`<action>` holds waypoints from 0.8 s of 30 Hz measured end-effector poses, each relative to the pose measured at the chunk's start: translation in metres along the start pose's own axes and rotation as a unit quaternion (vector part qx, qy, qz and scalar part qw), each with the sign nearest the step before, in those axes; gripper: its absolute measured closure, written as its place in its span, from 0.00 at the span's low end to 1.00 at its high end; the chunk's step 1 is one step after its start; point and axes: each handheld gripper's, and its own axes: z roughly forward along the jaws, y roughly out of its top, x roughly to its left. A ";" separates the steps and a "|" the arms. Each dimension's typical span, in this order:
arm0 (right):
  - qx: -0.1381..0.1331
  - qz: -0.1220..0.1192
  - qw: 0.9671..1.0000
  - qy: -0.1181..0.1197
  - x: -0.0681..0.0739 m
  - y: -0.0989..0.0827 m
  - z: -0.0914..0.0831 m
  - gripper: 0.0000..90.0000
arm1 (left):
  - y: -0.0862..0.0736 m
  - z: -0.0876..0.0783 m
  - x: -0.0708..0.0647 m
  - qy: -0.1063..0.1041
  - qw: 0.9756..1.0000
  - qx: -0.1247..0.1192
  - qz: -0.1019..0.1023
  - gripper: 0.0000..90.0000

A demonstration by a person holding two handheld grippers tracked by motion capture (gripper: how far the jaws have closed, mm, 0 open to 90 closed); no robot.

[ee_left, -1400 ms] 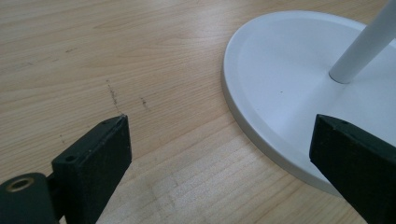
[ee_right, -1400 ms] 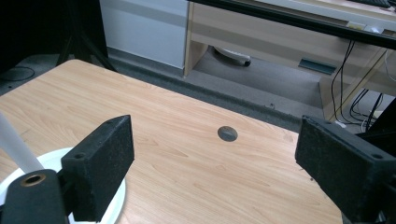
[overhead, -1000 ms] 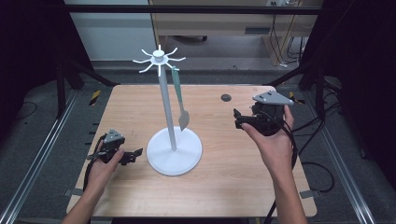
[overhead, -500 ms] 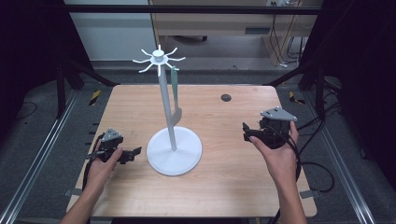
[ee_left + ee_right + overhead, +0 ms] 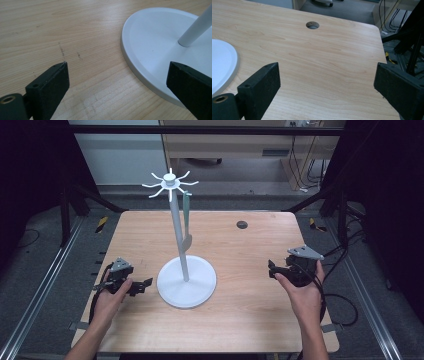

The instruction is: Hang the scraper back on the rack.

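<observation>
We're lowering the right gripper (image 5: 274,269) to the desk (image 5: 250,320), away from the stand (image 5: 186,281); both jaws gaping wide, holding nothing; left gripper (image 5: 142,285) resting.

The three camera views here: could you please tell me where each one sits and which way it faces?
High view: above the person's side, looking forward and down on the light wooden table; forearms, left gripper, right gripper.
Left gripper view: looks along its open jaws at the white round-based hook stand.
Right gripper view: open jaws, facing the table's far edge.
Both gripper views share the stand's base.
</observation>
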 end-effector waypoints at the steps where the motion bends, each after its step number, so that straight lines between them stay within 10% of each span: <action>1: 0.001 0.002 1.000 0.001 -0.001 -0.003 0.002 0.08 | 0.000 0.000 0.000 0.001 1.000 0.001 0.000 0.05; 24: 0.033 0.039 0.999 0.011 -0.002 -0.045 0.038 0.08 | 0.000 0.001 -0.001 -0.001 1.000 0.004 0.005 0.05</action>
